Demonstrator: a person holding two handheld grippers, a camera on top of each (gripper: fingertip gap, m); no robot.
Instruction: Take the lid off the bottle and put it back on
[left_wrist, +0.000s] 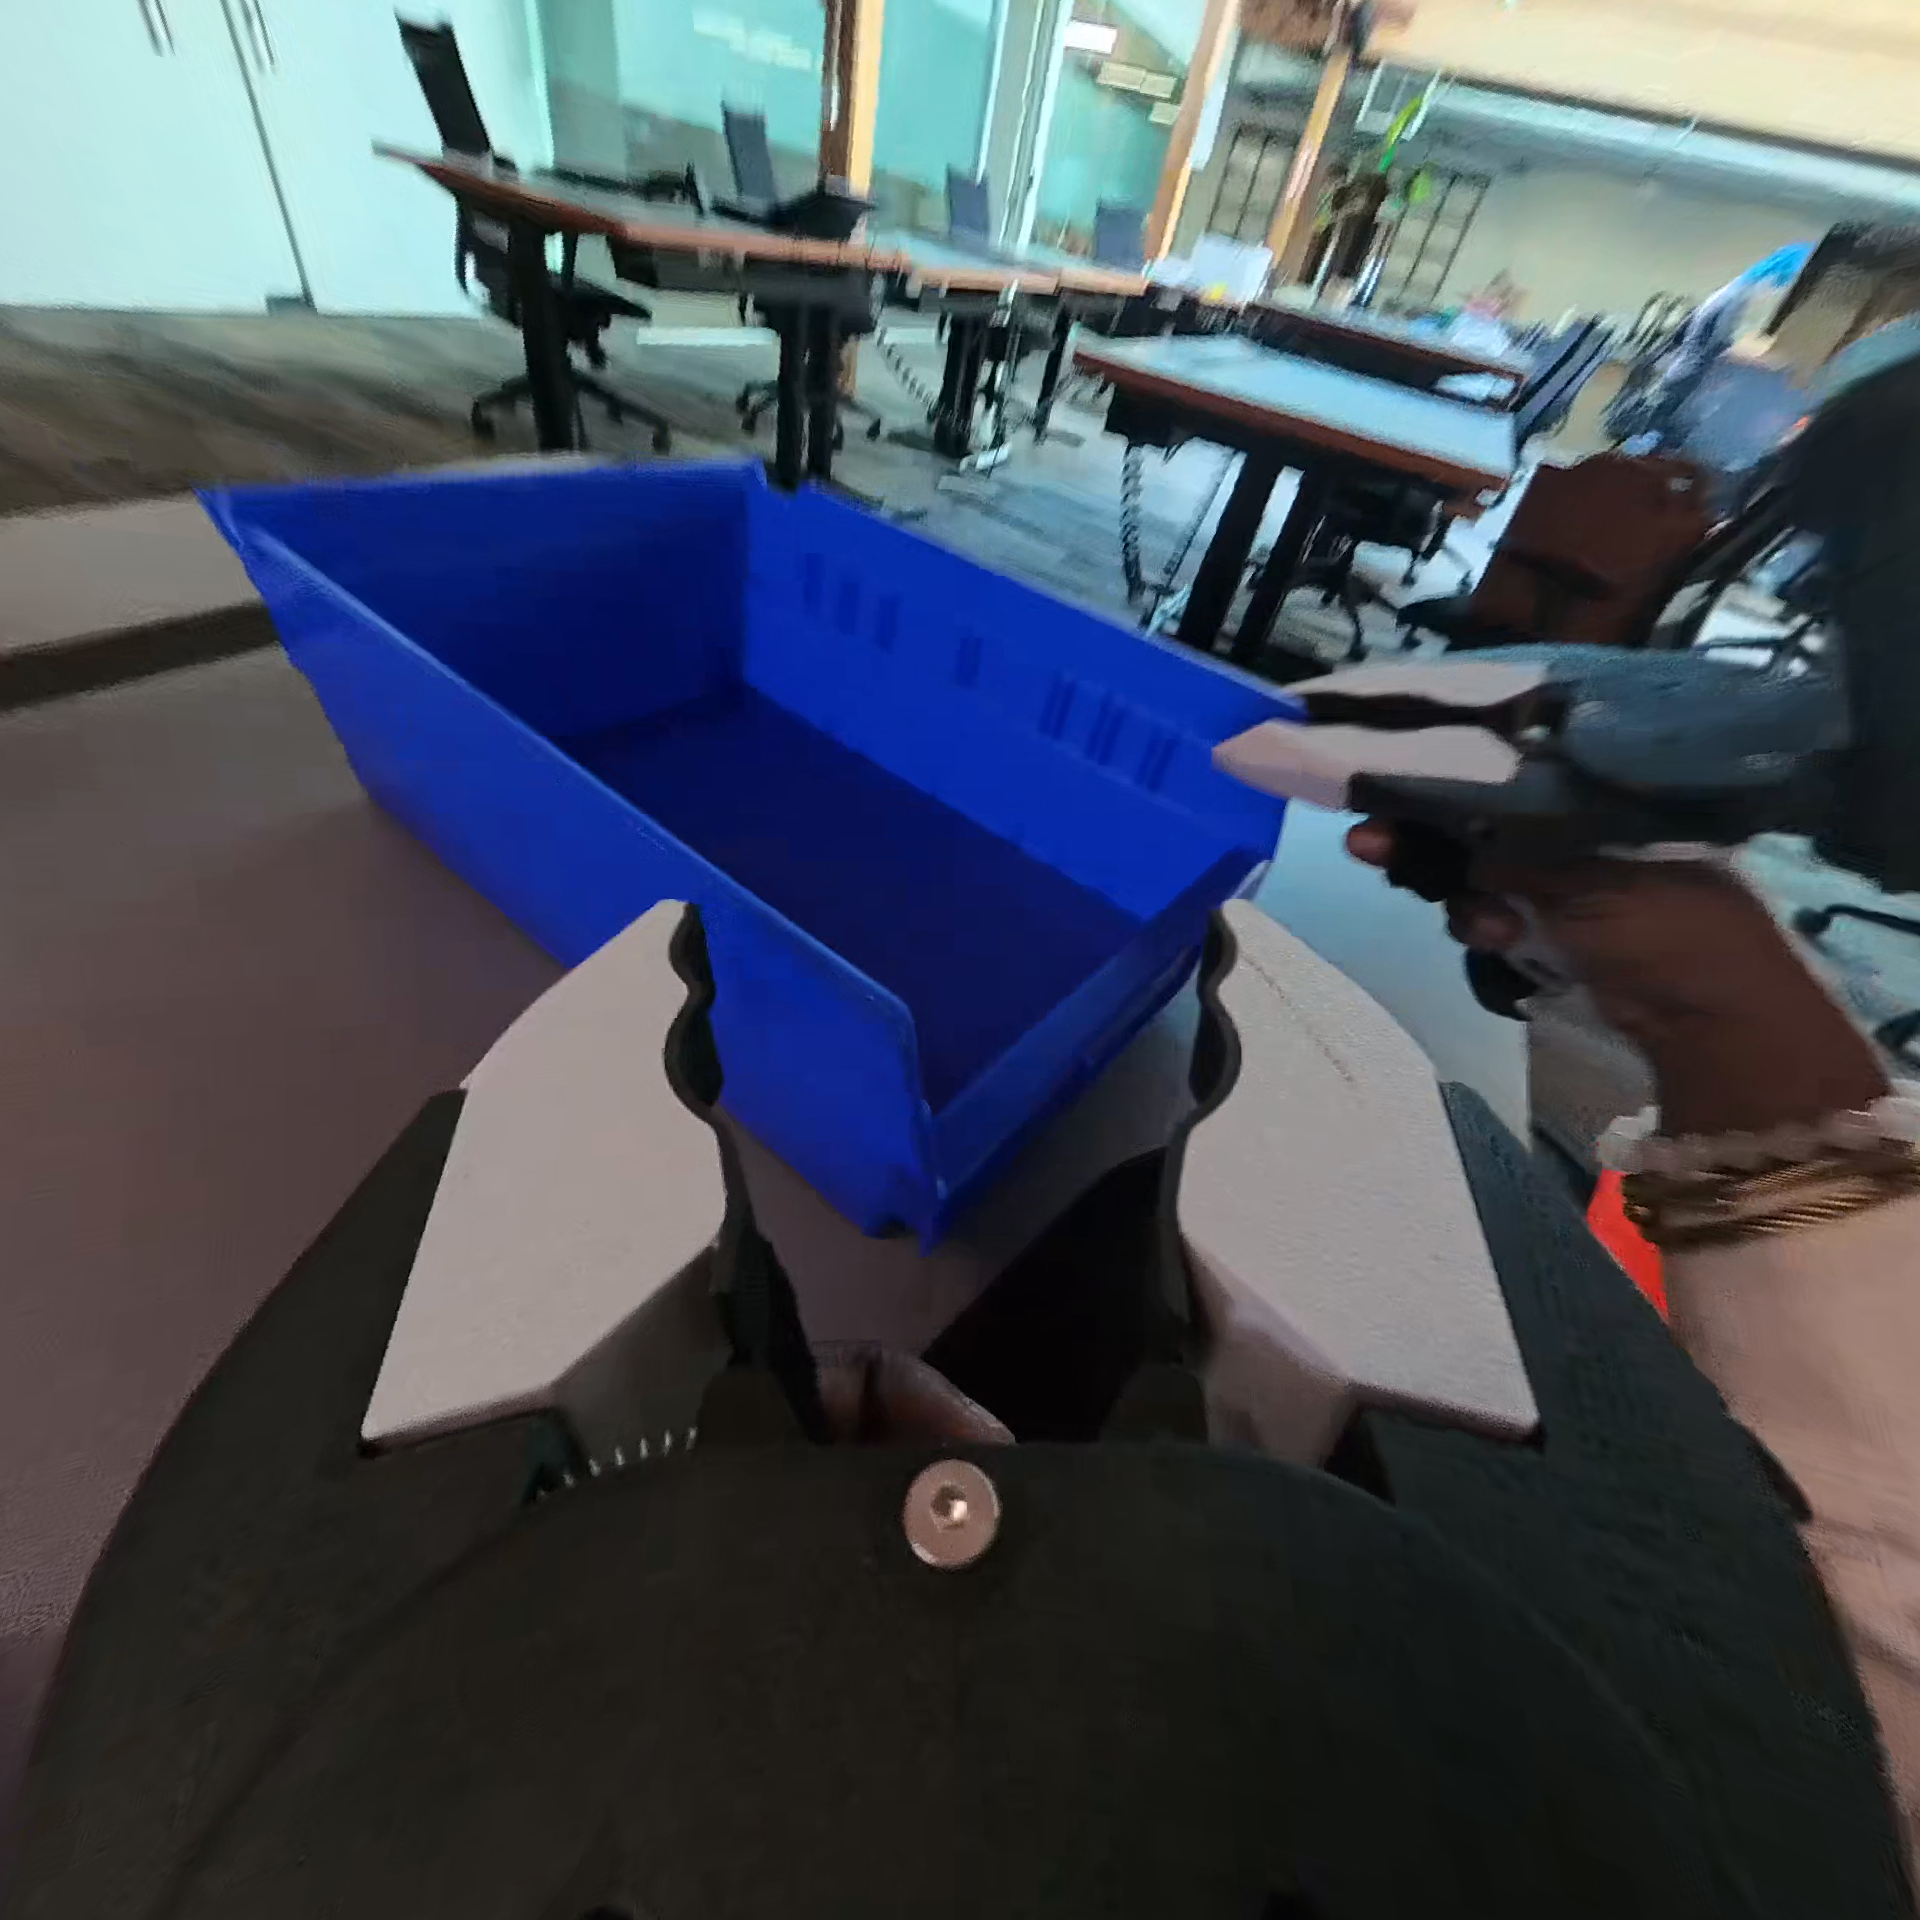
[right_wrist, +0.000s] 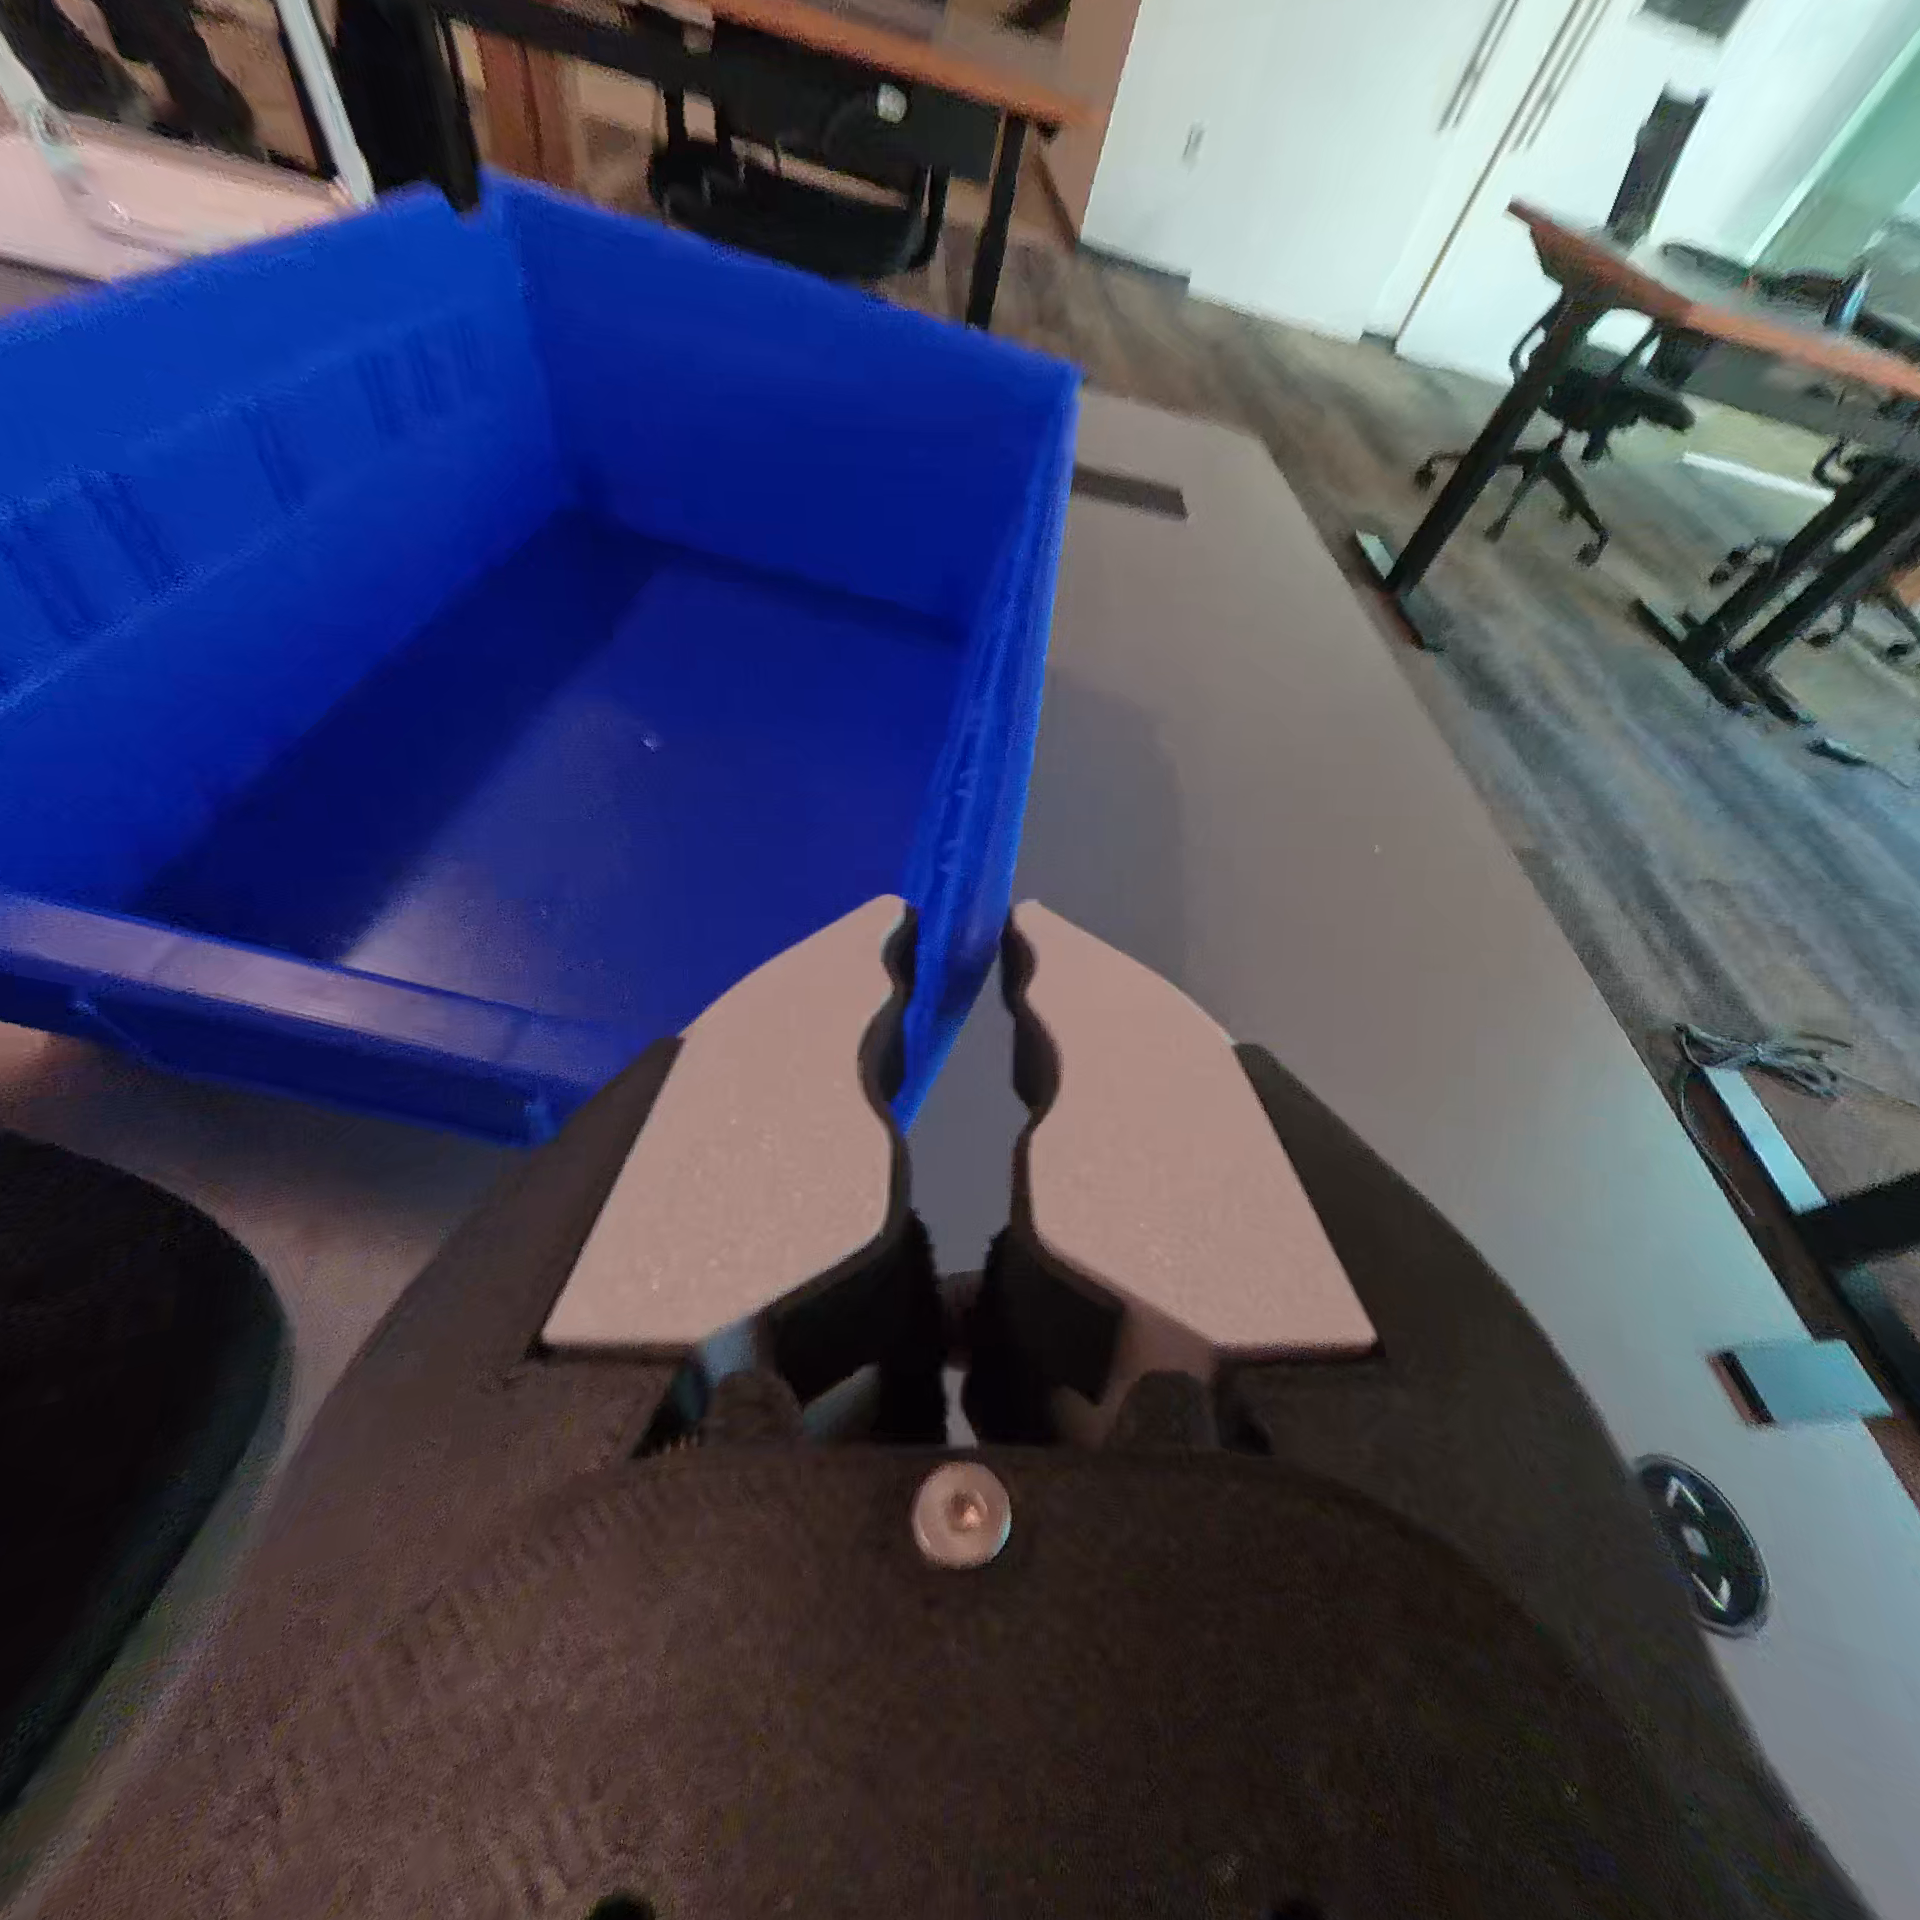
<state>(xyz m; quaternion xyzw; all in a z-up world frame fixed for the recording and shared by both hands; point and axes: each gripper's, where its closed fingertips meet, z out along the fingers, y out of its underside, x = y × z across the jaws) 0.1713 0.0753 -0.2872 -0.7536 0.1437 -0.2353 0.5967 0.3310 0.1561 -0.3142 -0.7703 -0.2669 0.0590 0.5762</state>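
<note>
**Two grippers at an empty-looking blue bin; no bottle or lid in sight**

The left gripper (left_wrist: 951, 914) hangs over a grey table (left_wrist: 208, 935), its two fingers spread wide apart with nothing between them, the near corner of a blue plastic bin (left_wrist: 582, 790) framed in the gap. The bin sits on the table with its long side running away from the camera, and its floor shows only blue plastic in both views. At its far right corner, a person's hand (left_wrist: 1621, 935) grips the right gripper (left_wrist: 1252, 727), whose pale fingers lie nearly together at the bin's rim. From the right wrist view, the right gripper (right_wrist: 961, 914) shows only a narrow gap, and the bin's (right_wrist: 727, 416) right-hand wall stands in line with that gap; whether the fingers press on it cannot be told. Neither the bottle nor its lid appears in either view. Desks and office chairs (left_wrist: 540, 301) stand blurred behind.
</note>
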